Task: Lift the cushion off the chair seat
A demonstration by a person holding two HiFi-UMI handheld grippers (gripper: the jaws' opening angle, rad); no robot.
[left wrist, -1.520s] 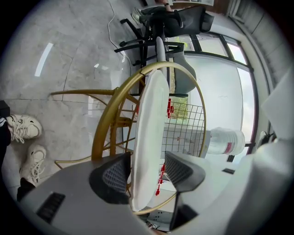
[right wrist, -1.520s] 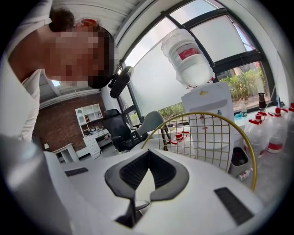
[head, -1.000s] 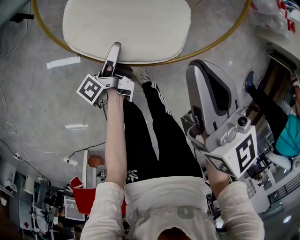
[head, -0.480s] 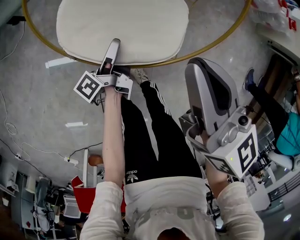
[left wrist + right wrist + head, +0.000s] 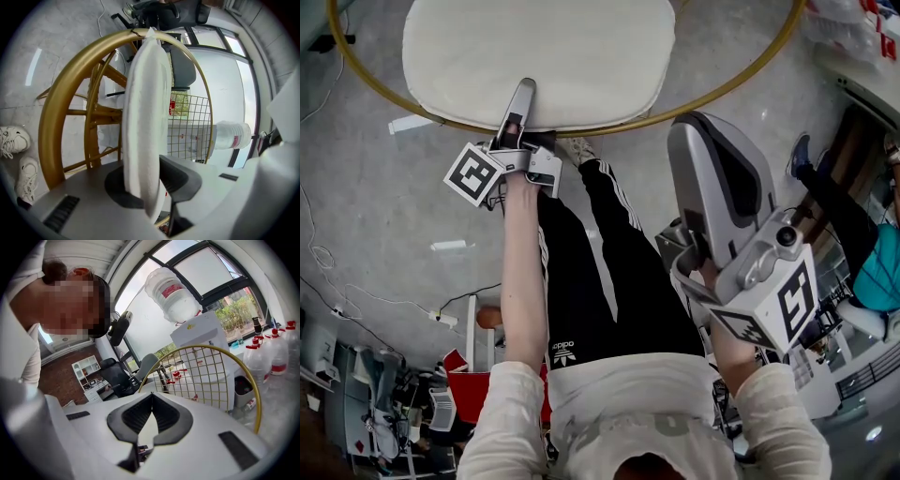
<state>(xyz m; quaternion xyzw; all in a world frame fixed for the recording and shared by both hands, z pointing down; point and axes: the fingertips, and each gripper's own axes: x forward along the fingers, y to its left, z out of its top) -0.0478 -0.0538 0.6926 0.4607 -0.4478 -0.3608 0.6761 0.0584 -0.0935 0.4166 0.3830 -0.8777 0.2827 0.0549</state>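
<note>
Your left gripper (image 5: 518, 105) is closing its jaws on the near edge of the cushion (image 5: 534, 52), a thick, cream, rounded fabric pad. It lies on the seat of the chair (image 5: 54, 122), framed by a glossy gold hoop. Your right gripper (image 5: 701, 136) is clenched and empty, well apart.

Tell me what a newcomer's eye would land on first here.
The white cushion in the gold-framed chair, top of the head view, stands out. The left gripper has its jaws closing on the cushion's near edge; the right gripper looms large at right, jaws together, empty.
</note>
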